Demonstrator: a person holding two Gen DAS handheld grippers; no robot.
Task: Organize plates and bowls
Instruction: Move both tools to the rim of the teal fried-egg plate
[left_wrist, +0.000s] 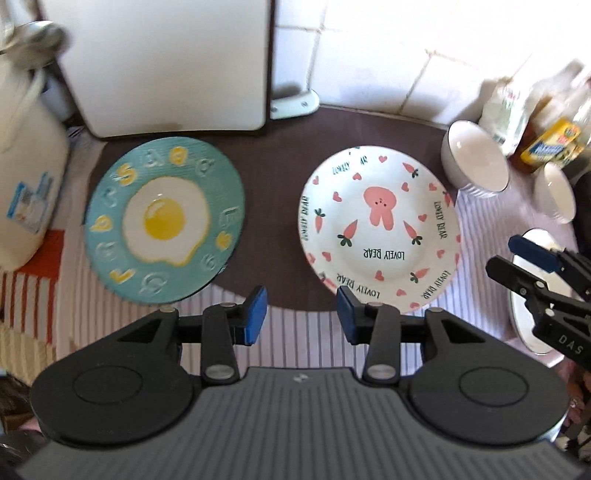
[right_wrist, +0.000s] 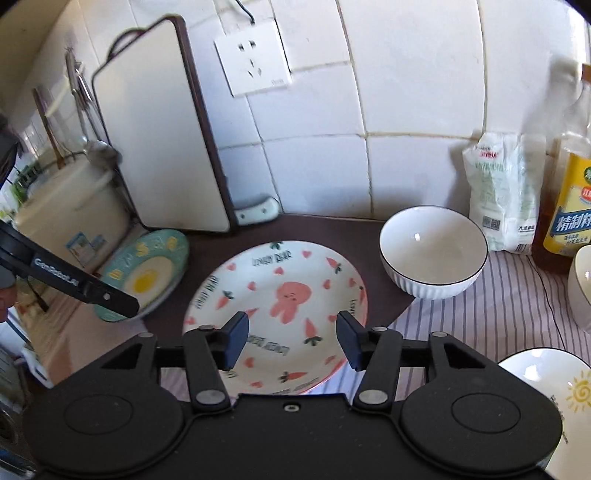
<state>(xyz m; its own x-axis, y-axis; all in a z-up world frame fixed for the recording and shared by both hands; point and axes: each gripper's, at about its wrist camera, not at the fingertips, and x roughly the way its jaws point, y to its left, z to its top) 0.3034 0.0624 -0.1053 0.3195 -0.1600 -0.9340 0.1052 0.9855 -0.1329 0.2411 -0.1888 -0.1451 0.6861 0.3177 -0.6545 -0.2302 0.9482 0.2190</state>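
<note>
A: Start at the left of the left wrist view — what hems things in?

B: A cream appliance (left_wrist: 26, 177) fills the left edge, and a white cutting board (left_wrist: 166, 62) stands upright at upper left, against the tiled wall (left_wrist: 369, 55). The teal egg plate (left_wrist: 164, 219) lies flat just below the board, partly on a dark brown mat (left_wrist: 273, 177), with its lower rim over the striped cloth (left_wrist: 303, 339).

A: Any open room?

B: A bare strip of mat runs between the egg plate and the rabbit plate (left_wrist: 380, 225) at centre right; the two are apart. The striped cloth below both is bare too, and there the left claw (left_wrist: 302, 315) hangs with its blue pads apart and nothing between them.

A: And further right?

B: It is crowded. A white bowl (left_wrist: 476, 158) with a dark rim line sits close to the rabbit plate's upper right rim. Behind it, in the upper right corner, stand a white bag (left_wrist: 506, 114) and an oil bottle (left_wrist: 550, 144). A second pale bowl (left_wrist: 556, 192) is blurred at the right edge.

A: The right claw?

B: In its own view the right claw (right_wrist: 293, 341) is spread wide above the rabbit plate's near rim — no pad touches it. At lower right of that view a white sun plate (right_wrist: 554, 384) lies cut off by the frame edge.

A: How does the rabbit plate look?

B: White, with a pink rabbit in the middle, carrots, hearts and "LOVELY BEAR" lettering around it.
</note>
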